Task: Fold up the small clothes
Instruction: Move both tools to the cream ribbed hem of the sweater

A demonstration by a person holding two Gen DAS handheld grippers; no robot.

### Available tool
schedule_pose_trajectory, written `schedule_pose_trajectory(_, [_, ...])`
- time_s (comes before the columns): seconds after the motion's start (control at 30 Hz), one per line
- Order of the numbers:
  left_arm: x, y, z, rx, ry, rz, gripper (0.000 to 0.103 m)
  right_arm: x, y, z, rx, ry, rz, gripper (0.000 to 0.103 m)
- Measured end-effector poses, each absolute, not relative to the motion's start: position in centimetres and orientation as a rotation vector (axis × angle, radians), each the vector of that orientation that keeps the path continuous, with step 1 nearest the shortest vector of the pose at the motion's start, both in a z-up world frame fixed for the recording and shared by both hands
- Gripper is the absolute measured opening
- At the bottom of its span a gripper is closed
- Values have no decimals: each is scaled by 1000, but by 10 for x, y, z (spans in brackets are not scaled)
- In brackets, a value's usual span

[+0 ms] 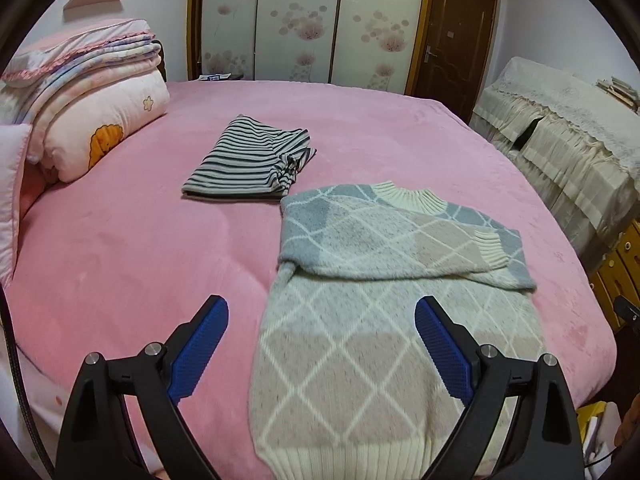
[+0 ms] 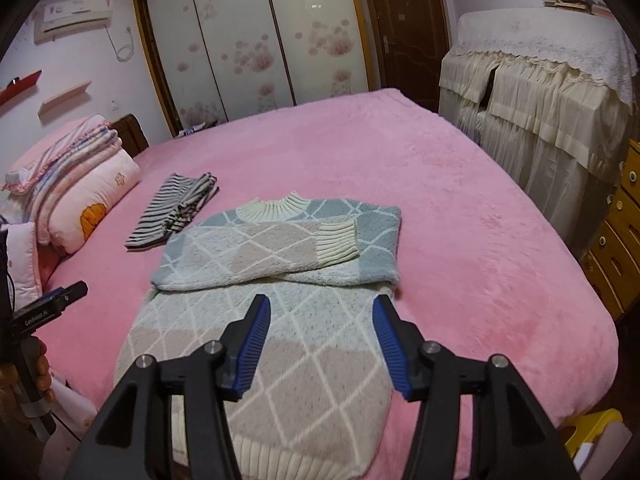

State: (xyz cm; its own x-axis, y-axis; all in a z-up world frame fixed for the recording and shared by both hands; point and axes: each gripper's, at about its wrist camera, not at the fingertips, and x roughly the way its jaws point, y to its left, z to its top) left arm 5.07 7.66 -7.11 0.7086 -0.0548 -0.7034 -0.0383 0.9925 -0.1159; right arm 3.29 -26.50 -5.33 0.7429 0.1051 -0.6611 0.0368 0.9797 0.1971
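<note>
A small knitted sweater (image 1: 360,340) with a pale blue, beige and white diamond pattern lies flat on the pink bed (image 1: 140,248), both sleeves folded across its chest, the hem toward me. It also shows in the right wrist view (image 2: 288,344). My left gripper (image 1: 322,312) is open and empty, hovering above the sweater's lower left part. My right gripper (image 2: 320,308) is open and empty above the sweater's middle. A folded black-and-white striped garment (image 1: 248,160) lies beyond the sweater, also in the right wrist view (image 2: 172,208).
Stacked folded quilts and a pillow (image 1: 92,120) sit at the bed's left. A lace-covered cabinet (image 2: 540,92) and yellow drawers (image 2: 616,240) stand to the right. A wardrobe (image 2: 248,48) and a door (image 2: 408,28) are behind the bed.
</note>
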Motion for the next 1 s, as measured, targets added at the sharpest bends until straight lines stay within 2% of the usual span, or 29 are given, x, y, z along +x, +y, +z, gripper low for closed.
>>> schedule_pose_trajectory(0.33, [0, 96, -91, -205, 767, -54, 94, -21, -265, -52, 230, 592, 101, 54])
schedule_pose_trajectory(0.4, [-8, 99, -101, -188, 783, -52, 94, -31, -261, -58, 208, 592, 127, 57])
schedule_pose_trajectory(0.7, [-14, 113, -177, -196, 987, -133, 94, -47, -254, -129, 125, 808, 117, 59])
schedule_pose_trajectory(1.0, [-10, 125, -238, -358, 1102, -217, 94, -44, -273, -197, 245, 989, 119, 59])
